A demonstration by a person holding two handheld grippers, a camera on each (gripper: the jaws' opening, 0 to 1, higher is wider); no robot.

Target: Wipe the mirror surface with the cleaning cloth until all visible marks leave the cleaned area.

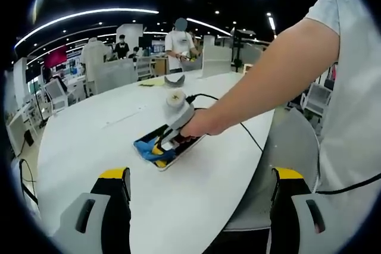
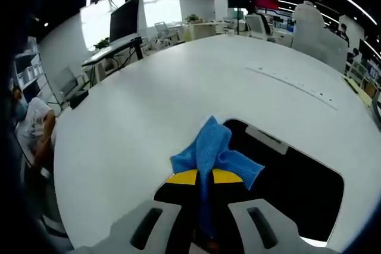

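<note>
While the right gripper [image 2: 204, 178] was clamped on the cloth [image 2: 213, 150], which bunched soft and limp over the mirror [image 2: 297, 188] just ahead on the table [image 2: 149, 99], the left gripper [image 1: 199, 191] hung wide open, empty, well back. The mirror looked rigid, breakable; light pressure suited.

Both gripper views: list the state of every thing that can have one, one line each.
Right gripper: shut on the blue cleaning cloth.
Blue cleaning cloth: bunched, clamped between the jaws, pressed on the mirror.
Flat rectangular mirror: lying flat on the white table, reflecting dark ceiling.
Left gripper: open, holding nothing.
</note>
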